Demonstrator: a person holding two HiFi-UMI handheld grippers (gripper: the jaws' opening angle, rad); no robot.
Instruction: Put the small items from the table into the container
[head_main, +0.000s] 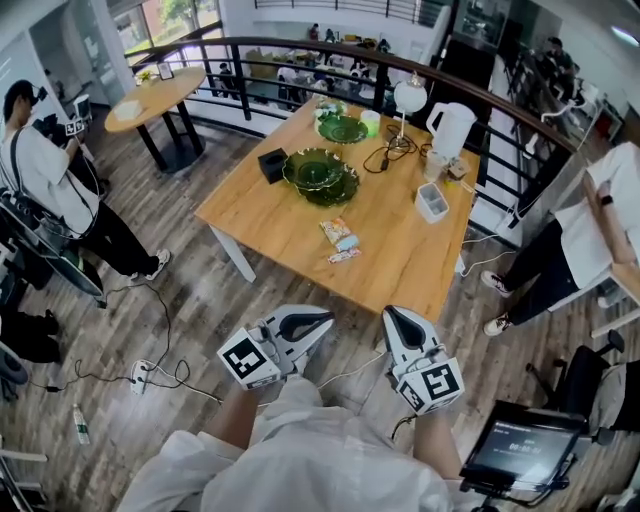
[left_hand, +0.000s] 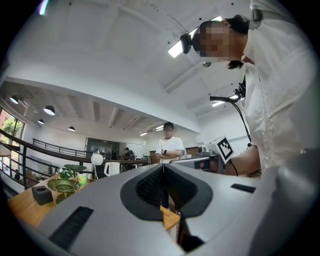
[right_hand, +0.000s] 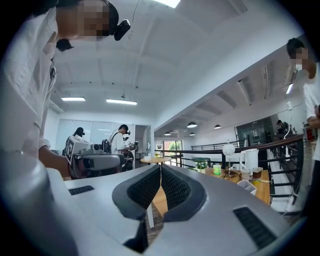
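Three small packets lie together on the wooden table (head_main: 270, 225): an orange one (head_main: 335, 230), a pale blue one (head_main: 347, 243) and a pink one (head_main: 343, 257). A white rectangular container (head_main: 432, 202) stands to their right near the table's right edge; it also shows in the right gripper view as a container (right_hand: 246, 185). Both grippers hover short of the table's near corner, well apart from the packets. My left gripper (head_main: 322, 322) is shut and empty, its tips meeting (left_hand: 163, 167). My right gripper (head_main: 393, 316) is also shut with nothing in it (right_hand: 160, 167).
Green glass bowls (head_main: 320, 175), a green plate (head_main: 343, 128), a black box (head_main: 272, 164), a lamp (head_main: 409, 97), a white kettle (head_main: 450, 130) and cables fill the table's far half. People stand at left (head_main: 40, 170) and right (head_main: 590, 230). A monitor (head_main: 522, 450) sits at lower right.
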